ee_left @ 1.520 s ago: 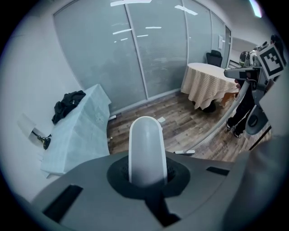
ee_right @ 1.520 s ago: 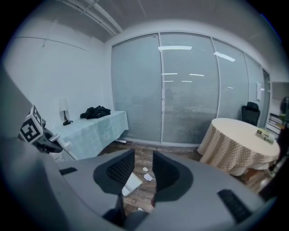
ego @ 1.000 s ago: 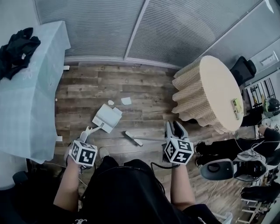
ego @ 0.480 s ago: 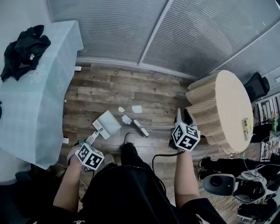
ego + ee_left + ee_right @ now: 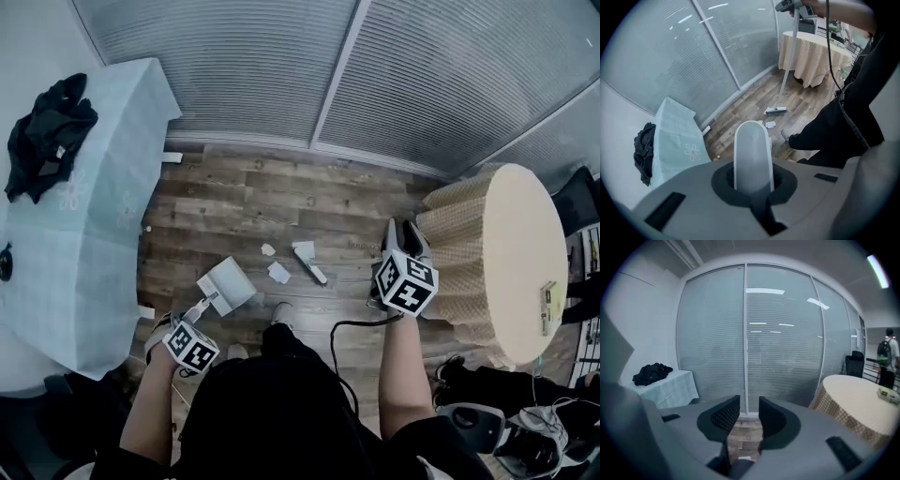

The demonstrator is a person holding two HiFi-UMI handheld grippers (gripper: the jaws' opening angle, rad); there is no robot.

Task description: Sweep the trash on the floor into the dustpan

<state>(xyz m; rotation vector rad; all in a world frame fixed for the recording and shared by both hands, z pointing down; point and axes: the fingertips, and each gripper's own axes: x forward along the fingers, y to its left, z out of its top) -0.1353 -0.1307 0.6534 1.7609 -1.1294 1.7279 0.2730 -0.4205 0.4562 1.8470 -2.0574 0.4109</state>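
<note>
A white dustpan (image 5: 225,286) rests on the wood floor, and my left gripper (image 5: 192,345) is shut on its handle (image 5: 751,157). Right of the pan lie three white paper scraps (image 5: 278,273), one of them (image 5: 302,247) touching the far end of the broom head (image 5: 314,268). The pale broom stick (image 5: 787,61) rises to my right gripper (image 5: 405,279), which is shut on it near the top. In the right gripper view the jaws of that gripper (image 5: 748,416) stand close together over the dark end of the stick. The left gripper view shows the broom head (image 5: 776,110) beyond the pan handle.
A table under a light blue cloth (image 5: 84,216) with a black garment (image 5: 47,122) stands at the left. A round table with a beige cloth (image 5: 506,253) is at the right. Window blinds (image 5: 328,66) close the far side. My shoe (image 5: 279,314) is just behind the scraps.
The broom head has travelled away from me, from beside the dustpan to the scraps, and my right gripper rose with it. The dustpan stays on the floor in my left gripper.
</note>
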